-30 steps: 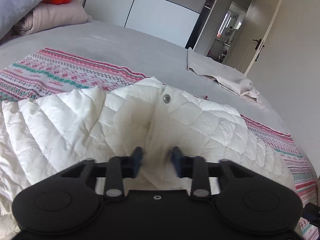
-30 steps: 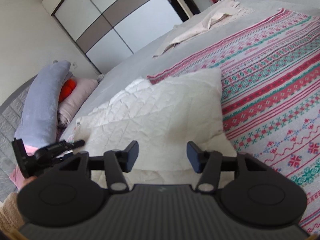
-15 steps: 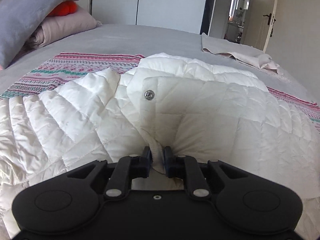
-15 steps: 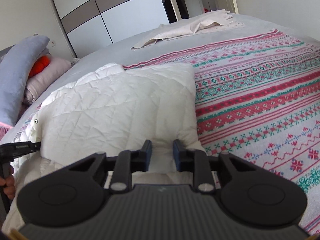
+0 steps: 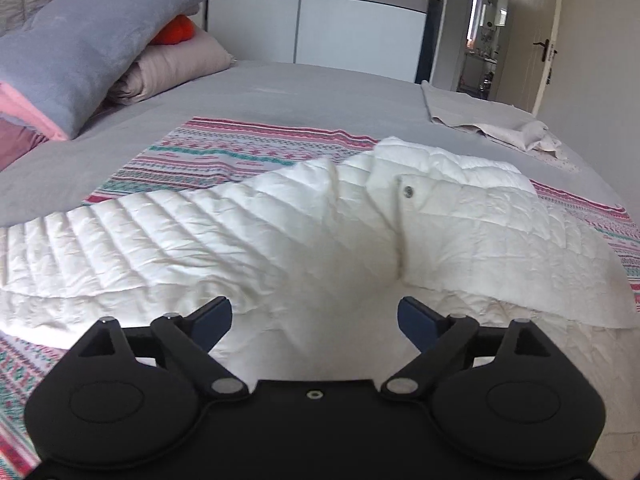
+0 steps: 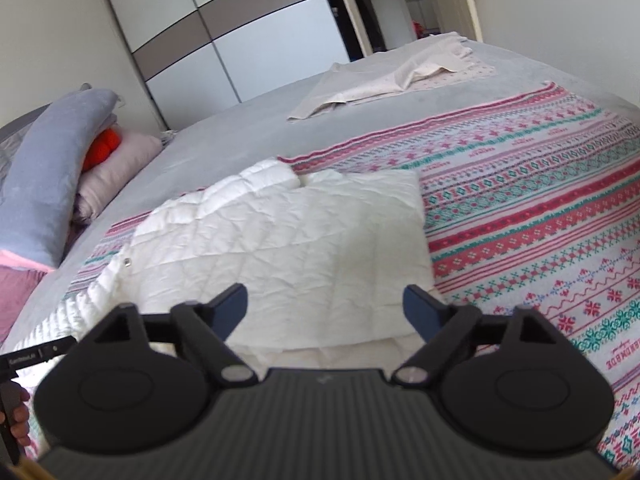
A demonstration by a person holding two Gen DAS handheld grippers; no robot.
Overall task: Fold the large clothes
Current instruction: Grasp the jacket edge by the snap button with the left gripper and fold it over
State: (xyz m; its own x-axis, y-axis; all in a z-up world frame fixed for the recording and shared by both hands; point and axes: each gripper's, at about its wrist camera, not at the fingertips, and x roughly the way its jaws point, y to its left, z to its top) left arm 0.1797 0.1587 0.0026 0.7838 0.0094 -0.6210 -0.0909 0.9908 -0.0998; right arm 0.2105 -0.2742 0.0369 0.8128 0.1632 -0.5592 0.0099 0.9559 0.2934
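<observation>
White quilted jacket (image 5: 360, 232) lies partly folded on the patterned blanket (image 6: 540, 208), its near hem hidden behind both claws. Left claw (image 5: 314, 318) and right claw (image 6: 324, 306) gape, released, holding nothing.

Quilted matt white jacket (image 5: 304, 236) on knitted patterned blanket (image 6: 520, 208).

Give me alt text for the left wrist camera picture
Open left tongs hover just above a white quilted jacket spread on a patterned blanket over a grey bed; pillows are stacked at far left.
</observation>
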